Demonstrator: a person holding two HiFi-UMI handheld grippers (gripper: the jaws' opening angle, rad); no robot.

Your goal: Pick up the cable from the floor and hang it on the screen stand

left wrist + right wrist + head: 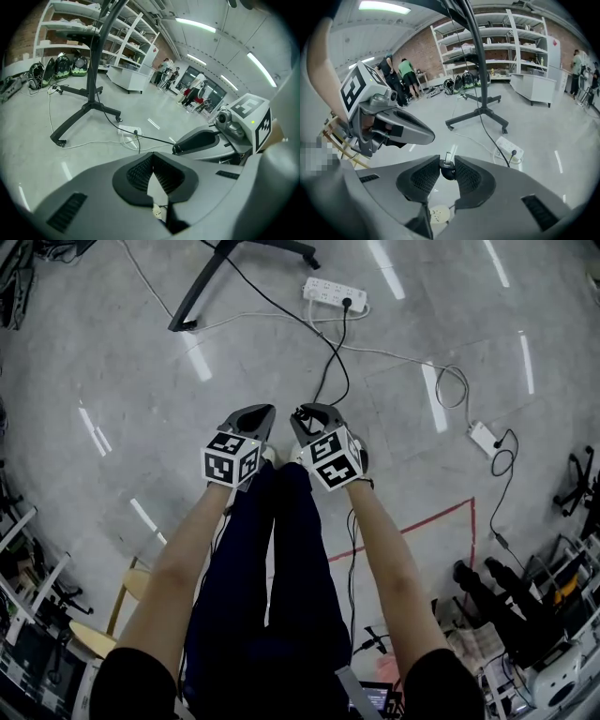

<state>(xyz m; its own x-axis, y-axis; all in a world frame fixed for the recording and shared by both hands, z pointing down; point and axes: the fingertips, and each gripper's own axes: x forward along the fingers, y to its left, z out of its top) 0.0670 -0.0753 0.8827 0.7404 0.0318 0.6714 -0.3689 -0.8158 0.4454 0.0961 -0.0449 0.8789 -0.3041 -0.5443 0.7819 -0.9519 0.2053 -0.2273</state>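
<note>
The right gripper [446, 163] is pinched narrow on the black end of the cable [342, 329], which sits right between its pads; from there the cable's long run trails forward across the floor to the power strip [335, 294]; the left gripper [152, 158], just beside the right, has its jaws together with nothing I can make out between them. The screen stand [477, 70] rises straight ahead beyond the held end, its feet just past the strip; the loaded right hand looks best placed to carry the cable forward and up to it.
</note>
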